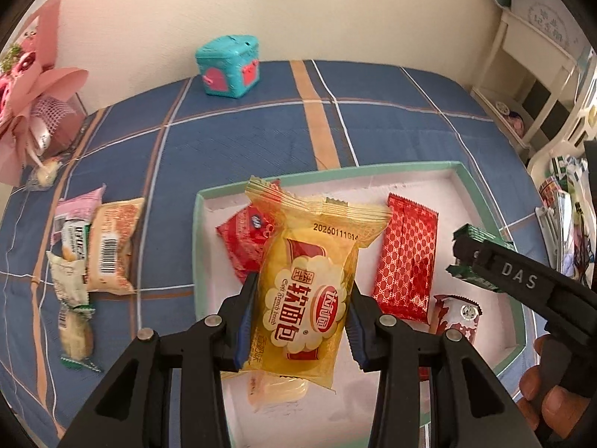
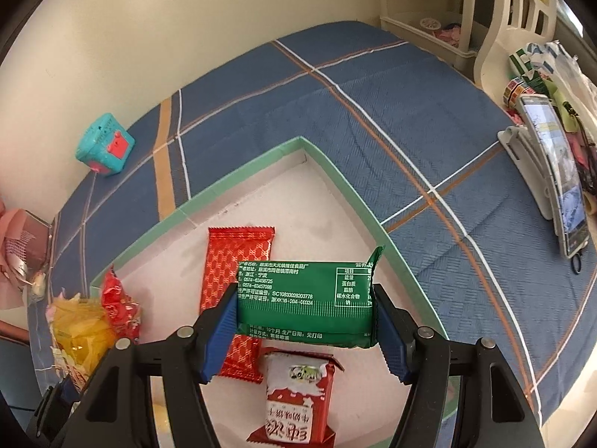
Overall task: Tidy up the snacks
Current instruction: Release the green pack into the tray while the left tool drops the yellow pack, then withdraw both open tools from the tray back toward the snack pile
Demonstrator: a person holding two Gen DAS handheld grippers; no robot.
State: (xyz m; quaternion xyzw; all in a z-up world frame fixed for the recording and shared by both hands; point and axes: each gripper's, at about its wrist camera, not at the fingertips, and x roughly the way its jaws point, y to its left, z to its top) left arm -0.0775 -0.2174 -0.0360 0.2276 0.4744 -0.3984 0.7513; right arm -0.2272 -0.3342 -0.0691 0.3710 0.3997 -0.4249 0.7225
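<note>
left tool (image 1: 302,321): clamping yellow bread packet (image 1: 311,291) above tray (image 1: 481,190)
right tool (image 2: 304,321): gripping green packet (image 2: 304,302)
risk: slick wrappers slipping, dropping onto red wafer (image 2: 235,283), landing crooked

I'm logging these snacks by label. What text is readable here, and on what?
"20260111014", "Soft French bread", "法式 软面包": yellow bread packet held in the left hand-held gripper.
"DAS": right hand-held gripper body.
"SC10833028203778", "0574-63458725": green packet.
Barcode digits on the beige packet: too blurred.
</note>
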